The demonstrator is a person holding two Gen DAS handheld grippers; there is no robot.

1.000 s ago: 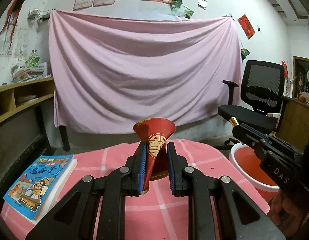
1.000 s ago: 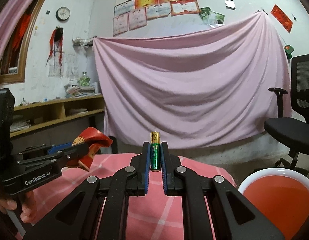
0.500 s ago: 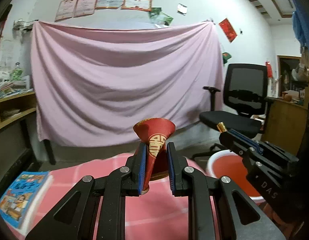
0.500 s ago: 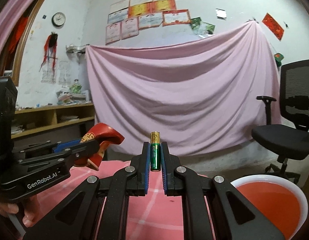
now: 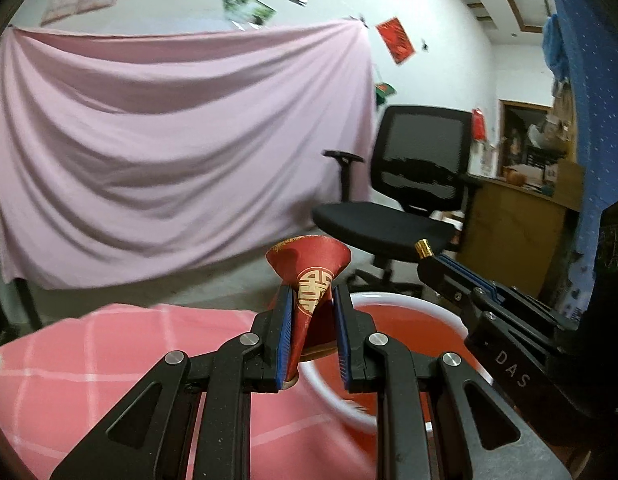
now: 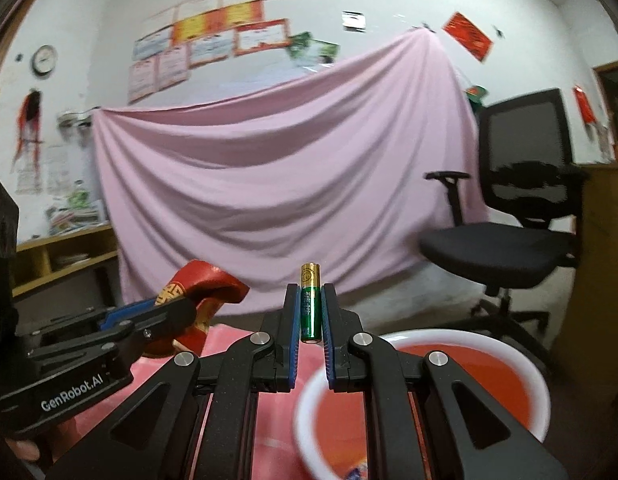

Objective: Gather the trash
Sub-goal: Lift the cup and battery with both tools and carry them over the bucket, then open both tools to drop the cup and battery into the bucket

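My left gripper (image 5: 311, 322) is shut on a red paper cone with a gold emblem (image 5: 313, 276), held above the table's right edge near the bin. My right gripper (image 6: 310, 320) is shut on a green and gold battery (image 6: 310, 304), held upright over the near rim of the bin. The bin is a white bucket with a red liner, below and right in the left wrist view (image 5: 405, 332) and low right in the right wrist view (image 6: 449, 388). The left gripper and cone also show at left in the right wrist view (image 6: 197, 300).
A table with a pink checked cloth (image 5: 109, 360) lies left of the bin. A black office chair (image 5: 397, 208) stands behind the bin. A pink sheet (image 5: 169, 140) hangs on the back wall. A wooden cabinet (image 5: 521, 232) is at the right.
Both grippers have swung right, from over the table toward the bin. The book at the left has left the view. The bin now lies under both grippers. Both grips are unchanged.
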